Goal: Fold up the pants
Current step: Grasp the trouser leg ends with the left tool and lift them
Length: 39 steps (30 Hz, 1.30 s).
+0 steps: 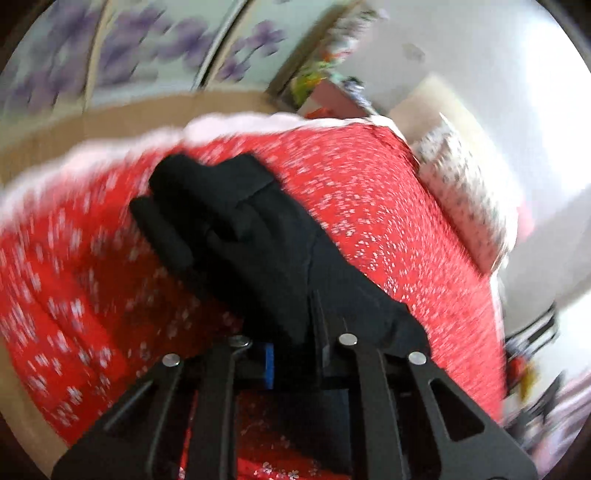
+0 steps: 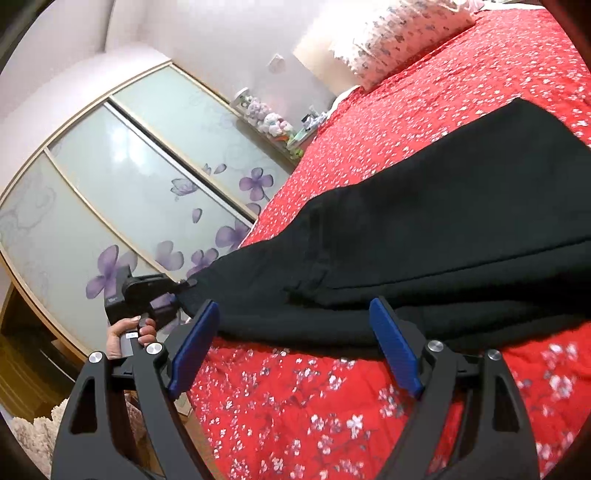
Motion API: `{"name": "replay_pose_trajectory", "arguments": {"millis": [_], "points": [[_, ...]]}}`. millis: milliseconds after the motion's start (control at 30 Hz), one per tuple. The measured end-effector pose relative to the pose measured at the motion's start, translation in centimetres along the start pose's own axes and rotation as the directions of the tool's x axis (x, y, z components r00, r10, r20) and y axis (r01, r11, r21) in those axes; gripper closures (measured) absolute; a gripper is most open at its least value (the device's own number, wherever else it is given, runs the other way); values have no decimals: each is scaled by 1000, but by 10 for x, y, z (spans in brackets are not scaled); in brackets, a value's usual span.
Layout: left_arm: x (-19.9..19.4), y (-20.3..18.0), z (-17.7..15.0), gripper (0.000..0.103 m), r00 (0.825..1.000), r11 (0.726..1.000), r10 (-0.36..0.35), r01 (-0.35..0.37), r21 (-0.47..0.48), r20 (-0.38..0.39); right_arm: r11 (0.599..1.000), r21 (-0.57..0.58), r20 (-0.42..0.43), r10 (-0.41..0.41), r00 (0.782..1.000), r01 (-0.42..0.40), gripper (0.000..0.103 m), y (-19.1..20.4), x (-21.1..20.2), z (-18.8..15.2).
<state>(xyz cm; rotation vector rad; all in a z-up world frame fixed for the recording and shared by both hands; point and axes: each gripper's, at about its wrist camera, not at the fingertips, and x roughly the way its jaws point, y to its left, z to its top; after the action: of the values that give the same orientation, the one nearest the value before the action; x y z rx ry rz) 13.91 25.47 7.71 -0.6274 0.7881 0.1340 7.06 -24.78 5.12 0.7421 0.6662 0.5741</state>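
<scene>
The black pants [image 2: 424,236] lay across the red floral bed [image 2: 332,406]. The left gripper [image 1: 295,354] had its jaws clamped on one end of them, lifted off the bed edge. The right gripper [image 2: 295,354] hung with jaws wide, the pants just beyond its blue pads [image 2: 397,350].

Bed covered by red flowered bedspread [image 2: 369,406], black pants [image 2: 424,240] spread across it, patterned pillow [image 2: 399,33] laid at its head

It was a home bedroom: a bed [image 2: 369,413] under a red floral cover, a patterned pillow [image 2: 399,33], and a sliding-door wardrobe [image 2: 122,177] printed with purple flowers.
</scene>
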Motion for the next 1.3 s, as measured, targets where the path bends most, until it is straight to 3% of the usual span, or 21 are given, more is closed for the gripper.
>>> {"name": "replay_pose_trajectory", "arguments": {"millis": [100, 233, 333, 433, 533, 600, 700, 733, 800, 867, 900, 933, 967, 1067, 1167, 1233, 1300], "points": [[-9, -37, -1, 90, 999, 988, 42, -46, 150, 33, 1000, -12, 29, -23, 999, 23, 17, 3, -14, -4], [-20, -92, -6, 90, 995, 939, 59, -85, 333, 86, 997, -28, 78, -70, 994, 72, 16, 2, -30, -4], [-25, -142, -17, 91, 993, 884, 36, -83, 461, 110, 994, -4, 126, -111, 986, 112, 16, -3, -37, -1], [-33, -200, -44, 91, 993, 804, -40, -35, 594, 112, 983, 44, 187, -184, 965, 179, 16, -12, -50, 1], [-40, -244, -82, 91, 992, 725, -103, 21, 688, 78, 962, 98, 263, -273, 925, 256, 16, -19, -68, 1], [-40, -273, -122, 91, 986, 656, -165, 93, 749, 23, 940, 154, 311, -340, 888, 306, 16, -27, -81, 0], [-31, -297, -173, 91, 968, 594, -234, 214, 775, -87, 898, 252, 350, -431, 832, 359, 16, -43, -102, -3], [-26, -301, -189, 91, 962, 583, -245, 248, 774, -123, 881, 290, 355, -462, 813, 375, 16, -49, -108, -5], [-1, -305, -221, 91, 944, 586, -234, 328, 741, -233, 848, 360, 350, -508, 787, 388, 16, -63, -118, -7], [27, -303, -255, 91, 919, 594, -169, 384, 707, -356, 849, 369, 349, -503, 791, 378, 16, -65, -119, -7], [34, -300, -271, 91, 926, 582, -136, 362, 728, -352, 849, 355, 345, -508, 789, 391, 16, -64, -119, -7], [35, -298, -281, 91, 934, 564, -136, 348, 749, -331, 849, 344, 343, -512, 787, 402, 16, -62, -118, -7], [32, -297, -283, 91, 937, 562, -149, 343, 753, -315, 848, 343, 343, -513, 787, 404, 16, -62, -117, -7], [22, -303, -261, 91, 922, 622, -211, 384, 682, -326, 845, 355, 352, -518, 780, 401, 16, -64, -116, -7], [-4, -320, -254, 91, 936, 580, -262, 347, 737, -234, 844, 357, 357, -519, 777, 400, 16, -63, -115, -6], [-2, -321, -264, 91, 928, 556, -251, 372, 744, -276, 840, 366, 365, -526, 768, 401, 16, -64, -118, -6], [12, -314, -288, 90, 924, 524, -178, 380, 763, -338, 831, 379, 375, -540, 753, 407, 16, -66, -122, -5]]}}
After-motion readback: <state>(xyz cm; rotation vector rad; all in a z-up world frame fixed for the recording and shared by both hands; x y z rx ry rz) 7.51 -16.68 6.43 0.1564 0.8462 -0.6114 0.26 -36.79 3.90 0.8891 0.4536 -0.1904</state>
